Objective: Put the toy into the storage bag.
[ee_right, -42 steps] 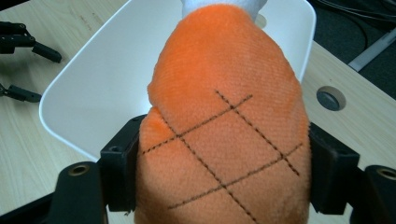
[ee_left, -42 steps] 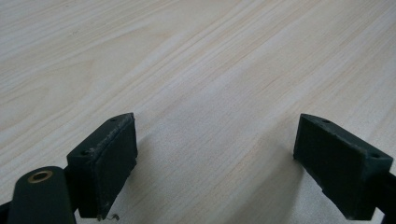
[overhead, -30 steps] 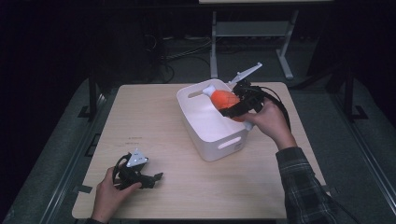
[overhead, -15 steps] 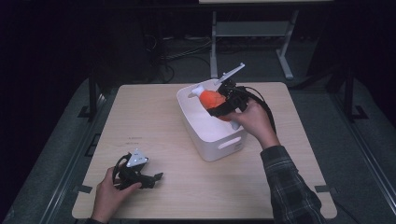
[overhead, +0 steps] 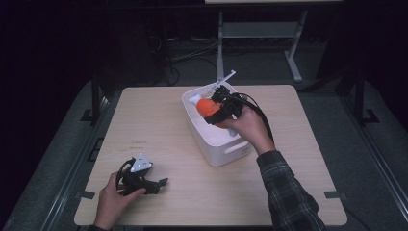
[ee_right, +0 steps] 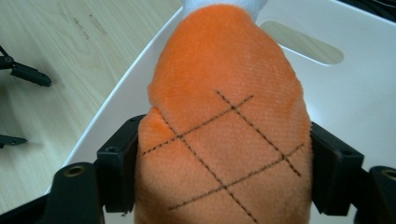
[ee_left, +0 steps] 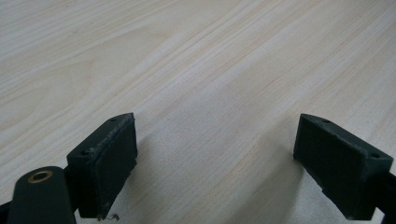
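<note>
The right gripper [overhead: 217,111] is held over the white bin [overhead: 230,153], forearm reaching in from the near right, its fingers [ee_right: 116,170] clamped on either side of the orange plush toy [ee_right: 224,130]. The left gripper [overhead: 153,185] is rested low on the worktop [overhead: 159,125], well apart from the bin, with bare wood between its parted fingers [ee_left: 105,163].

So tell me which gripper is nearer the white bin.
Right. The right gripper hangs over the white bin, clamped on the orange plush toy. The left gripper rests open on the table, well away near the front edge.
</note>
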